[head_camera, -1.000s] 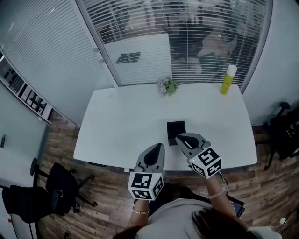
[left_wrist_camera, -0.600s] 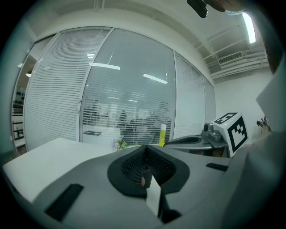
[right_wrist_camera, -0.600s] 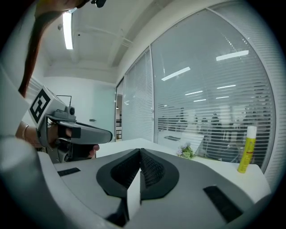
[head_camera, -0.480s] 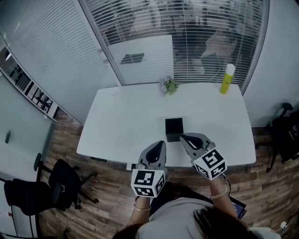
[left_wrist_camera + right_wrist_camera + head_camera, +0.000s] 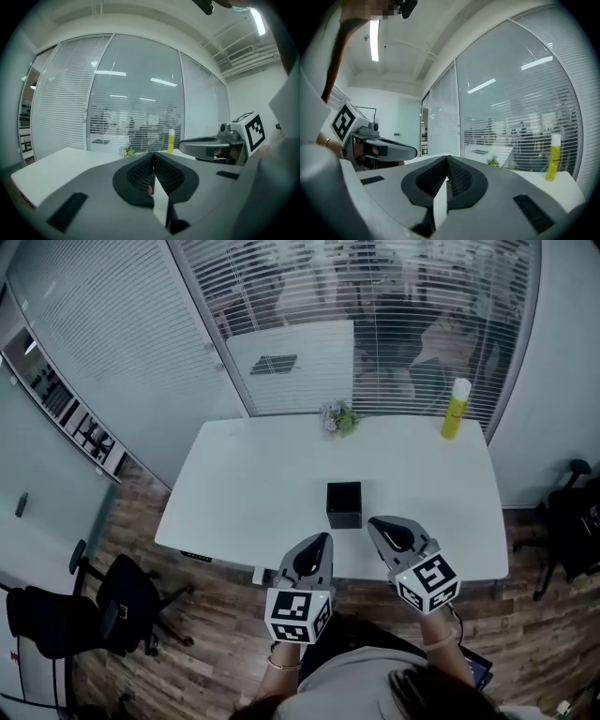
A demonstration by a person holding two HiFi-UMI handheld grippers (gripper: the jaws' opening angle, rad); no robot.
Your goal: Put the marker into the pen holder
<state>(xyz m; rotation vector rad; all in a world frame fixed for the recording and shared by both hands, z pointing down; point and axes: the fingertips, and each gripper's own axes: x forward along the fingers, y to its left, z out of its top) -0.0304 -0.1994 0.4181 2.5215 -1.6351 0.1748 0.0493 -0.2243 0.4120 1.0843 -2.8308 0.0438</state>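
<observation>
The white table [image 5: 244,474] bears a black pen holder [image 5: 344,505] towards its near side, with a yellow bottle [image 5: 456,409] and a small plant [image 5: 337,417] along the far edge. No marker shows anywhere; it may sit inside the holder's dark mouth, but that cannot be told, so the likely slip is calling the job done unchecked, or nudging the light holder over on a blind reach. The left gripper [image 5: 322,540] and right gripper [image 5: 379,525] hang side by side at the table's near edge, short of the holder, noses forward and about level, each with jaws pressed together on nothing
</observation>
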